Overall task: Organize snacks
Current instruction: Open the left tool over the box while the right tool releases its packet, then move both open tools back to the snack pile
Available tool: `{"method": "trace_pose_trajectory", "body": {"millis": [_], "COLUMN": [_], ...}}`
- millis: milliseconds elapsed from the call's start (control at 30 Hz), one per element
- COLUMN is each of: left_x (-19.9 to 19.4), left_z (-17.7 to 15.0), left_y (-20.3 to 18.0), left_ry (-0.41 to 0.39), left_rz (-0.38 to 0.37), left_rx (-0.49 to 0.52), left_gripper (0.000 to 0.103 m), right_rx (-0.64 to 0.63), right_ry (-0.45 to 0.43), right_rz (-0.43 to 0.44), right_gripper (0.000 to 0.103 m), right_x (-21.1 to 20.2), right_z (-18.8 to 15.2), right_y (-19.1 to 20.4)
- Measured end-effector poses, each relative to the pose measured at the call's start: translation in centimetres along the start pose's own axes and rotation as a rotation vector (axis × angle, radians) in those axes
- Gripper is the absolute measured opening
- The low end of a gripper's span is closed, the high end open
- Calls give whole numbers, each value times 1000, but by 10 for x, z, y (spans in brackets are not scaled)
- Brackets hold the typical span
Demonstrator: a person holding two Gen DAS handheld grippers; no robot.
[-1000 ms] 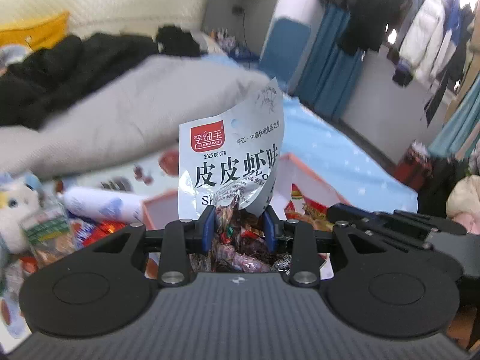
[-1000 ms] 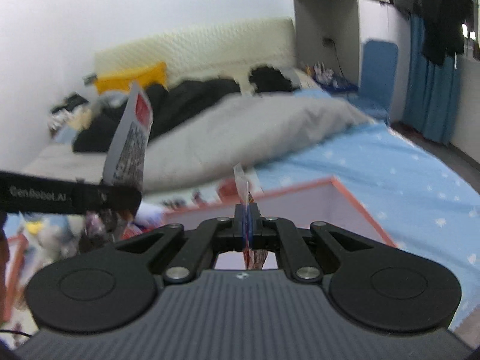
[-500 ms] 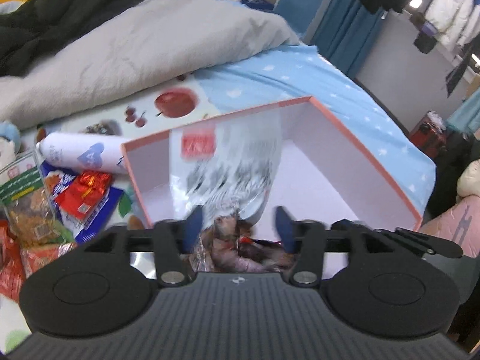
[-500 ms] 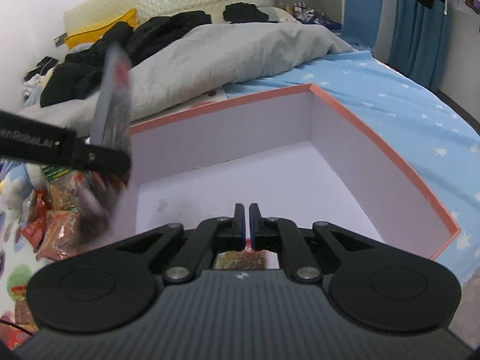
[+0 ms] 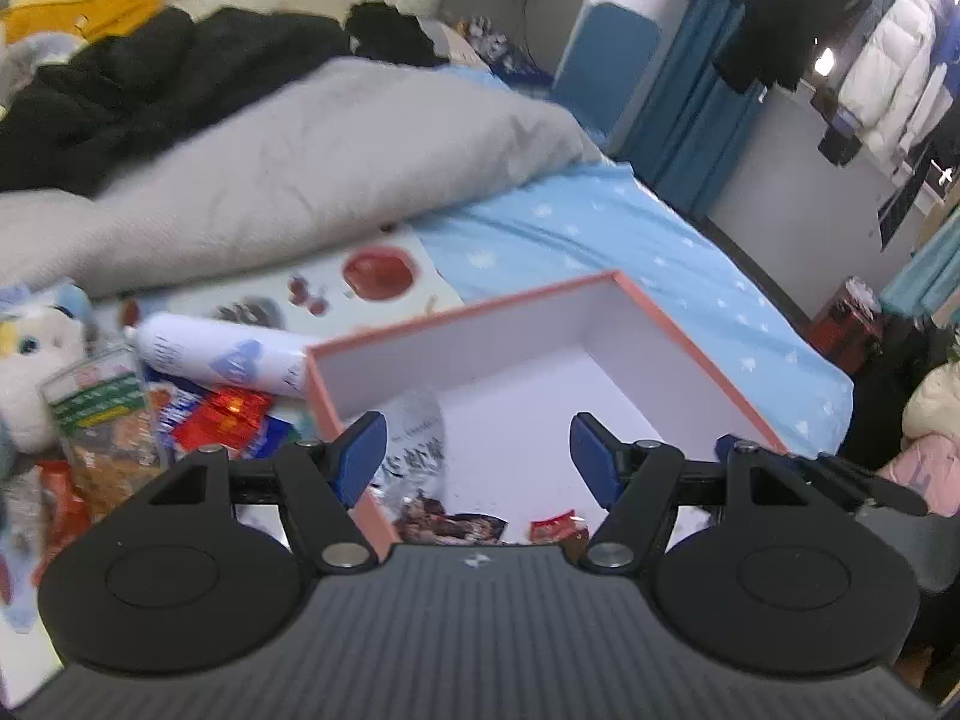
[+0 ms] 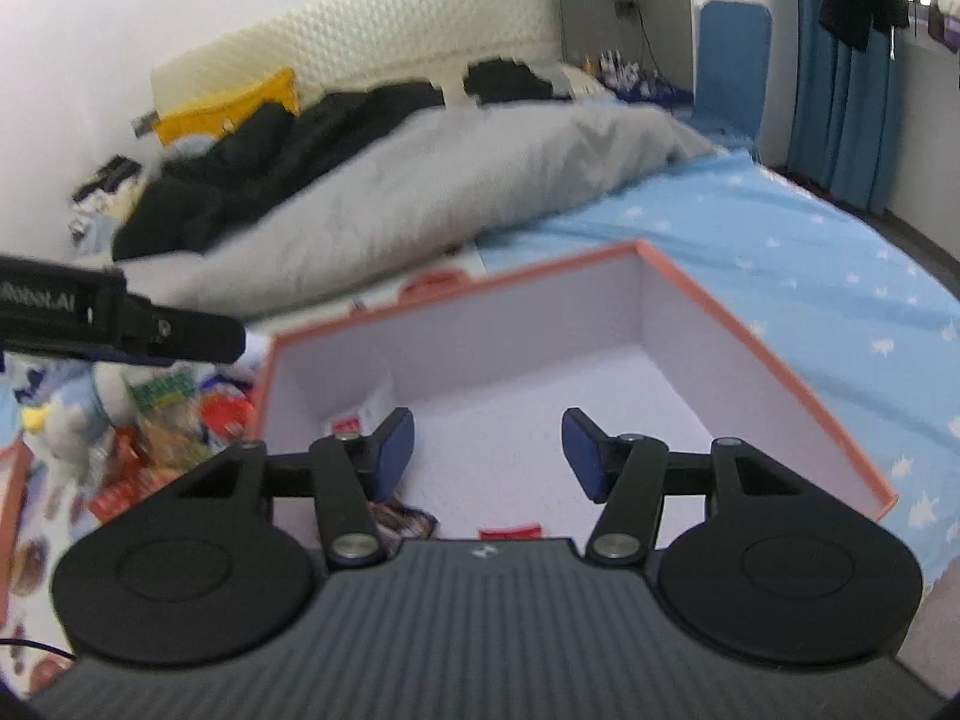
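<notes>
I see a bed with a star-print blue sheet (image 5: 630, 240) and grey duvet (image 5: 300, 168). On it sits a pink-rimmed box (image 5: 690, 330) holding a white snack bag (image 5: 414, 450). My left claw (image 5: 477, 456) and right claw (image 6: 487, 450) both gape wide, empty.

My left tool (image 5: 477, 456) is matte black: ribbed grey-black housing along the bottom of the frame, two round discs, silver screws, blue pads (image 5: 360, 456). My right tool (image 6: 487, 456) matches it; white lettering marks the left one's side at mid-left.
</notes>
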State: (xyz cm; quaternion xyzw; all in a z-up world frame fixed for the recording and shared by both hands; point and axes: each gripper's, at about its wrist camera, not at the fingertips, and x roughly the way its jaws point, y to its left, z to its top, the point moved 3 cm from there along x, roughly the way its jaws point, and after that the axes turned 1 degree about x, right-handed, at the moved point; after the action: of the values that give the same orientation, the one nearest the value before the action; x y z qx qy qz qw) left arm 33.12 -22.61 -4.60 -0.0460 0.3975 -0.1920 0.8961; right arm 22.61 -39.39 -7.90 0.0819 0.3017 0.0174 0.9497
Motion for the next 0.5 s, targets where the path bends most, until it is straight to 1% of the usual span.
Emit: {"method": "trace_pose_trajectory", "body": {"millis": [200,400,500], "left_x": [-52,-99,-120], "left_z": [-8,-26,-35], "left_y": [14,31,40], "left_ry": [-81,-156,-186], "left_rz": [51,97,107], "left_rx": [12,22,4], "left_gripper": [72,72,73], "right_rx": [-20,-37,-49], "right_ry": [-91,-139,-156], "right_rz": [60,131,160], "right_gripper": [58,58,58], "right_x": [-30,-56,-66], "right_z": [17,18,20], "right_y": [29,58,71]}}
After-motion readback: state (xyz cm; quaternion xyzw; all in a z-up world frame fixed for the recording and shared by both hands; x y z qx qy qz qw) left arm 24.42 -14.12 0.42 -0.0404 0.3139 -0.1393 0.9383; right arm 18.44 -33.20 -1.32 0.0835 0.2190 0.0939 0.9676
